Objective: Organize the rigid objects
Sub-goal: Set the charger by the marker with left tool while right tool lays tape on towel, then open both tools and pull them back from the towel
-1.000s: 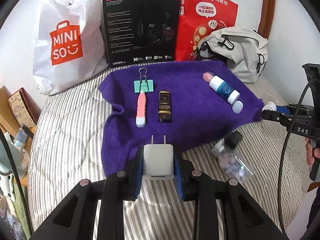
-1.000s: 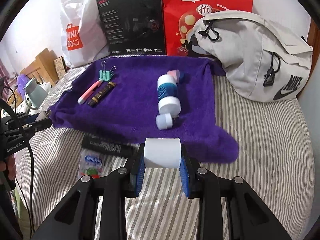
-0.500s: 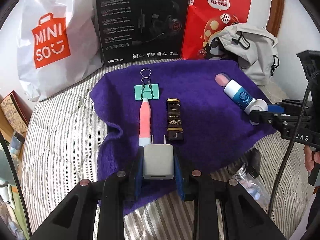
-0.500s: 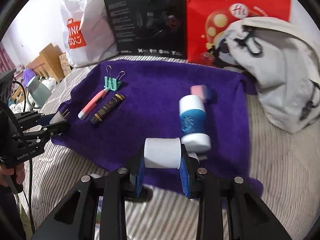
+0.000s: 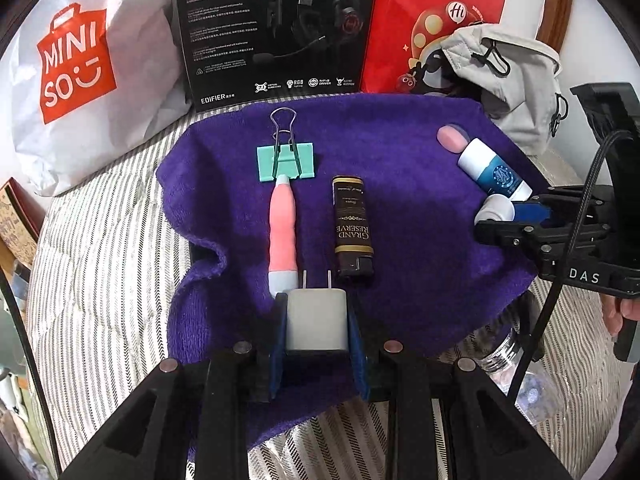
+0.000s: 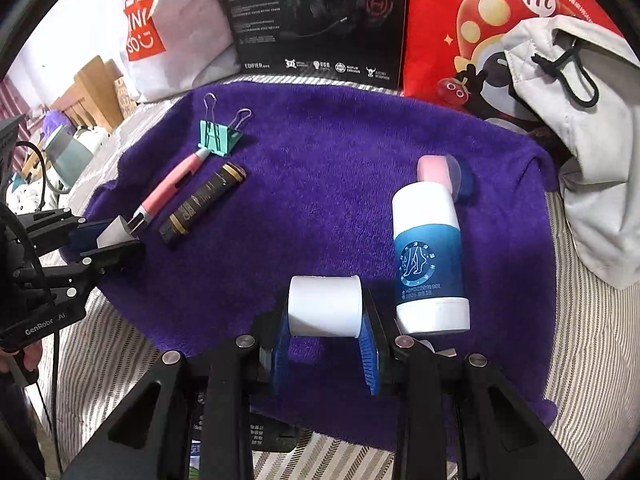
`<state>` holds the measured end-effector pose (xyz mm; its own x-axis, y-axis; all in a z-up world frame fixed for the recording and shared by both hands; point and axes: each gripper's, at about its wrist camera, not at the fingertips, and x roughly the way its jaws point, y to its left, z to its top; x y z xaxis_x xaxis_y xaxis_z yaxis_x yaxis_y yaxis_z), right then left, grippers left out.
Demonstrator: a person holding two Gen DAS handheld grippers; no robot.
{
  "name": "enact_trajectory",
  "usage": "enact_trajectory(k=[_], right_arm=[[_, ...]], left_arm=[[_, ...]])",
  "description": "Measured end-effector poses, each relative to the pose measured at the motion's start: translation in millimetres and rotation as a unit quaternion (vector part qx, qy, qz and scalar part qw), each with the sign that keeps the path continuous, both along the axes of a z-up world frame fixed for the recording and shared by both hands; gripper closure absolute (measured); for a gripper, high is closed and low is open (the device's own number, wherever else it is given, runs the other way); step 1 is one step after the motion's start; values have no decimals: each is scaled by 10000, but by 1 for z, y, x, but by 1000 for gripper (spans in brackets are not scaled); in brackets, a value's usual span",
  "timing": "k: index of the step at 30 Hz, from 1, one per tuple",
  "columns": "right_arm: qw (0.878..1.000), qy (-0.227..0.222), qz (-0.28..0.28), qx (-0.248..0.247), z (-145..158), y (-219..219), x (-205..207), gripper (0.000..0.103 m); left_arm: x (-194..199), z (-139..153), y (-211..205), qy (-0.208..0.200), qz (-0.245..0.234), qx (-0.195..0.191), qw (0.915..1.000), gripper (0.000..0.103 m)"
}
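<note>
Purple towel (image 5: pixel 420 240): pink pen (image 5: pixel 283 232), lighter (image 5: pixel 353 228) just ahead of charger (image 5: pixel 317 320).

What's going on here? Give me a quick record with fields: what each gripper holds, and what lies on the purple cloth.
left gripper: jaws shut on a white charger, prongs forward
right gripper: jaws shut on a white cap
purple cloth: spread on a striped bed
on cloth, left side: green clip, pink pen, dark lighter
on cloth, right side: blue-white bottle, lying down
behind: bags and a black box
</note>
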<state>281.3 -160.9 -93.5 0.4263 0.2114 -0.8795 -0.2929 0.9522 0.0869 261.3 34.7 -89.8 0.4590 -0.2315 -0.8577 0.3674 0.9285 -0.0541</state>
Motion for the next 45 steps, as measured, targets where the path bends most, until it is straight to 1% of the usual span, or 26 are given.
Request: enact_trajectory(k=[4, 9, 14, 19, 21, 23, 24, 26, 28, 32, 34, 35, 36, 37, 38, 39, 41, 45], right_arm=[[10000, 9, 41, -41, 0, 2, 1, 72], [9991, -37, 287, -313, 1, 7, 0, 72], [9981, -3, 455, -424, 2, 9, 2, 72], [9978, 31, 497, -433, 2, 8, 2, 72], [9977, 86, 522, -430, 2, 9, 3, 70], [9976, 148, 560, -370, 2, 8, 4, 61], [9976, 187, 562, -348, 3, 7, 2, 59], [9977, 242, 500, -392, 3, 5, 1, 56], [9977, 262, 480, -409, 3, 2, -1, 55], [9979, 234, 428, -419, 8, -4, -9, 54], [9981, 201, 388, -426, 12, -7, -13, 53], [9983, 182, 363, -428, 14, -8, -16, 50], [9984, 163, 339, -424, 17, -10, -19, 48], [9985, 123, 318, -439, 20, -10, -22, 47], [9985, 74, 293, -455, 23, -12, -26, 45], [9987, 23, 258, -430, 27, -14, -31, 45], [9993, -34, 177, -326, 33, -20, -40, 45], [9998, -140, -10, -169, 40, -33, -61, 45]], left_arm=[[4, -1, 3, 79, -7, 9, 10000, 77], [8, -4, 5, 234, -10, -65, 9997, 77], [11, -6, 2, 296, -74, 38, 9995, 76], [12, -7, 0, 321, -119, 92, 9994, 77], [13, -7, 0, 342, -137, 86, 9993, 76], [14, -7, 0, 373, -127, 76, 9992, 76], [14, -7, 0, 376, -135, 84, 9992, 75], [14, -6, 1, 410, -133, 27, 9991, 73], [13, -6, 0, 460, -180, -72, 9988, 65], [10, -2, -2, 389, -92, 105, 9991, 60], [7, 2, -1, 366, -54, 58, 9993, 49], [5, 5, 1, 373, -70, -25, 9993, 45], [3, 8, 2, 363, -68, -89, 9993, 40], [-1, 12, 2, 317, -42, -125, 9994, 32], [-6, 17, 2, 223, -19, -121, 9997, 29], [-11, 21, 2, 145, -9, -86, 9999, 27], [-21, 29, 0, 45, -12, -27, 10000, 27], [-42, 39, -4, -41, -33, -95, 9999, 27]])
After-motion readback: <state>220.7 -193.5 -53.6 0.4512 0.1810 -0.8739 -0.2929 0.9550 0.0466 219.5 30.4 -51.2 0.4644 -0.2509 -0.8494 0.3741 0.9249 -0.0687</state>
